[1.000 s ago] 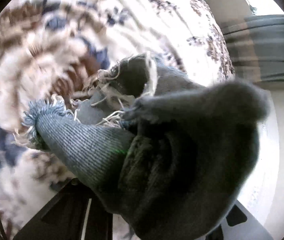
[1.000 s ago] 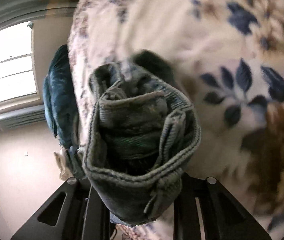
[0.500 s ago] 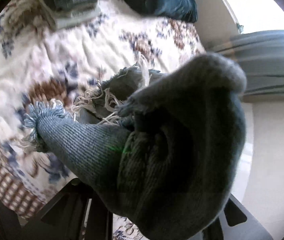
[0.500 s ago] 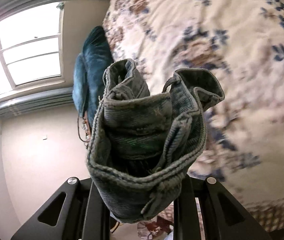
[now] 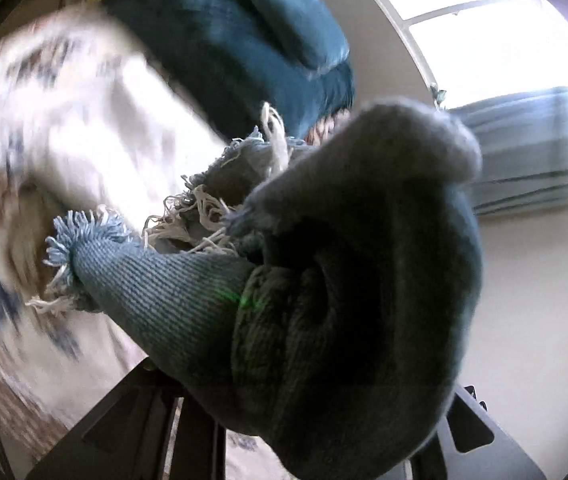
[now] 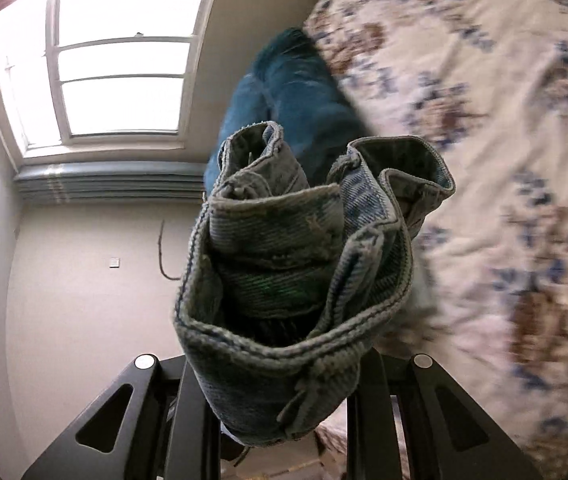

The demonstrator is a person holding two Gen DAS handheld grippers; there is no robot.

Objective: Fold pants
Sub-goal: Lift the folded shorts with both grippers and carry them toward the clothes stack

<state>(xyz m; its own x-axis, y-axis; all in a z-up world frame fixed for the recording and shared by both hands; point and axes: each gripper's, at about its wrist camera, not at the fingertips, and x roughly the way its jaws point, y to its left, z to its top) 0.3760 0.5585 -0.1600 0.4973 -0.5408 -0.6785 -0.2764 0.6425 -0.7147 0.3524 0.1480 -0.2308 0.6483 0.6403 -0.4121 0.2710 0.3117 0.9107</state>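
Left gripper (image 5: 303, 380) clamped on frayed hem of jeans (image 5: 343, 280); right gripper (image 6: 284, 384) clamped on waistband (image 6: 284, 272). Both ends raised above bedspread (image 6: 483, 160), likely for hem-to-waist fold.

Faded blue pants (image 6: 284, 280); cream bedspread (image 6: 503, 160), brown-and-blue flowers.

We look out from 2 wrist cameras, each facing forward along its fingers, with bunched pants (image 5: 347, 288) (image 6: 284, 280) filling the near field. Our left view faces the bed (image 5: 64, 140) and window (image 5: 483, 20); our right view faces the same, plus a teal cushion (image 6: 295, 92) (image 5: 236, 32).
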